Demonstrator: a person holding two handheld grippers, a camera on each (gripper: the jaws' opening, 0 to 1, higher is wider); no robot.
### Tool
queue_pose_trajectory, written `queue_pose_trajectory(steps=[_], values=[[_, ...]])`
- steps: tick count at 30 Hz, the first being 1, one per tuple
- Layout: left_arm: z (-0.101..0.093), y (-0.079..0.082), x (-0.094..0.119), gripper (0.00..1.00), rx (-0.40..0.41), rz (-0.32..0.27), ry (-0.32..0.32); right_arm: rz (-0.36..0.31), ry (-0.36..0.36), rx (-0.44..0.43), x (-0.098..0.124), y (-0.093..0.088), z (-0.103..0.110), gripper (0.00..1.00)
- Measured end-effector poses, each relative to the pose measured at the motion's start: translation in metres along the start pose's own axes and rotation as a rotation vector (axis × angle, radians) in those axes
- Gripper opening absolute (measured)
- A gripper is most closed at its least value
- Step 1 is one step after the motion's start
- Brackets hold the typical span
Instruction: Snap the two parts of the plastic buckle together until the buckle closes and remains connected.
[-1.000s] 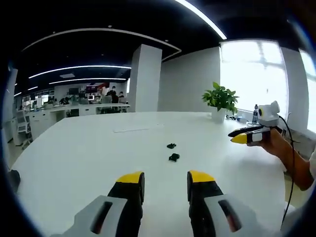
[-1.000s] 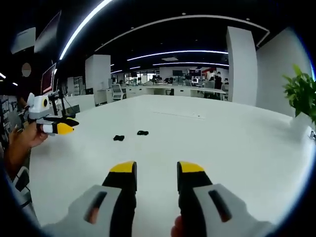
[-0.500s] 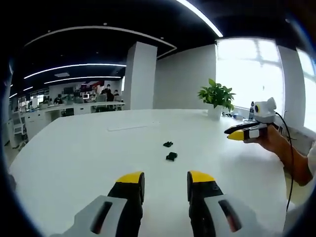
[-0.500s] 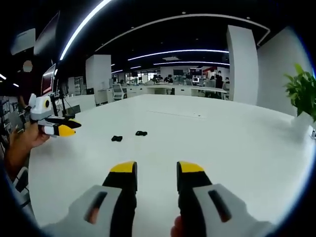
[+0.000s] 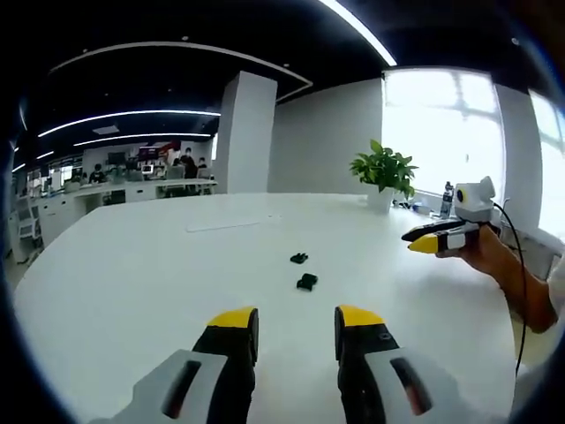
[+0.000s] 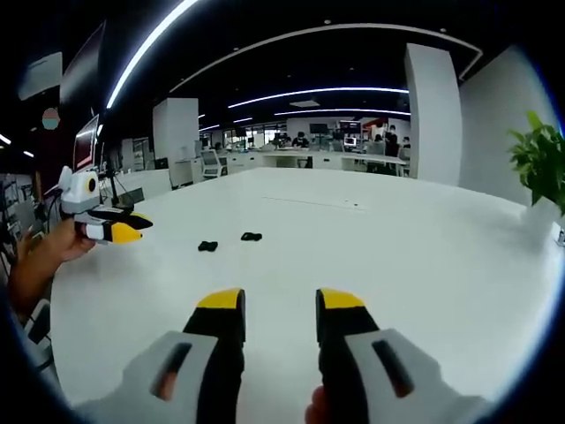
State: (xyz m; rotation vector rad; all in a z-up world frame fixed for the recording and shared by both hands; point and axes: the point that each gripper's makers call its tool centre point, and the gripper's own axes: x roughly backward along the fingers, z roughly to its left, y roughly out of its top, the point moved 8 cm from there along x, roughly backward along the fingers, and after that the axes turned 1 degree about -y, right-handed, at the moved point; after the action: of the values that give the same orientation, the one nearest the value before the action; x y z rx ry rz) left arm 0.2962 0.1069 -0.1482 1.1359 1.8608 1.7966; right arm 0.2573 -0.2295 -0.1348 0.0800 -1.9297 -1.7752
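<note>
Two black buckle parts on the white table [image 5: 132, 283], lying apart.
Near part [image 5: 306, 282] and far part [image 5: 298, 258] are too small for detail; left gripper [image 5: 296, 320] and right gripper [image 6: 280, 302] are both open, empty.

Two black buckle halves [image 5: 303, 270] on the worktop [image 5: 132, 283]: too small to tell clip from socket. Potted plant [image 6: 540, 168] cut off at the right gripper view's edge. Distant people among desks [image 6: 344, 159] blurred.

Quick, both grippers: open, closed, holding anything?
Left hand-held gripper: open, empty, above the table.
Right hand-held gripper: open, empty; both buckle parts lie apart on the table.
</note>
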Motion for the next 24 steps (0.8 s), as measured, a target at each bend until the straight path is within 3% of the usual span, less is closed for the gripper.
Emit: queue_pose_trajectory(steps=[24], values=[[-0.002, 0.006, -0.016, 0.34, -0.059, 0.042, -0.024, 0.035, 0.069, 0.06, -0.021, 0.018, -0.001, 0.31]])
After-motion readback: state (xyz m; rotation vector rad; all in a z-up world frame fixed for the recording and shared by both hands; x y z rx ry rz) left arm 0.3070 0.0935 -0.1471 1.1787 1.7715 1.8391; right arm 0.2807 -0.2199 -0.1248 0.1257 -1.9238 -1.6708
